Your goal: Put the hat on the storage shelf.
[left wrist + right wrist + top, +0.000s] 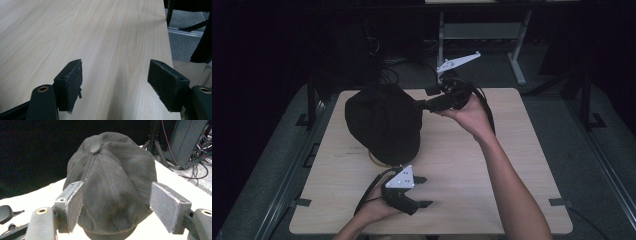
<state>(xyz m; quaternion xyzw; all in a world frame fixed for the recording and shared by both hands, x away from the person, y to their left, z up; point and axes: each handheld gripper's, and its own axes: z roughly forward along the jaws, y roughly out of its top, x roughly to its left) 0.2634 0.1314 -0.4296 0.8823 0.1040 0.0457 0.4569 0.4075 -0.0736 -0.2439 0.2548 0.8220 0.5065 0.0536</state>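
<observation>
Object: black cap (383, 122), a panelled fabric cap with a covered button at the crown (94, 148); seams run down from the button to the lower edge.
Location: on the far-left part of the wooden table (492, 190), sitting raised on a small round stand whose pale base (379, 161) shows under its near edge.
Right gripper (424, 106): held at the cap's right side, pointing into it. In the right gripper view the jaws stand wide apart with the cap's lower body between them; whether the pads (167, 205) touch cloth cannot be told, and nothing is clamped.
Left gripper (426, 191): low over the near edge of the table, well apart from the cap, jaws wide, holding nothing. The left gripper view shows bare wood grain between its pads (72, 82).
Handling (judgement): light and soft. The cloth will likely fold and bunch under the pads rather than resist. Not fragile, not slippery; the matte weave should give good friction against the rough pad facing.
Where to grip (judgement): the lower band or a pinch of a side panel, where doubled cloth gives something to bite. The crown would probably just dent.
Risk (judgement): a one-sided pull may drag the stand along or tip it.
Materials: table is pale laminate with straight grain; pads are dark, coarse and frayed at the edges.
</observation>
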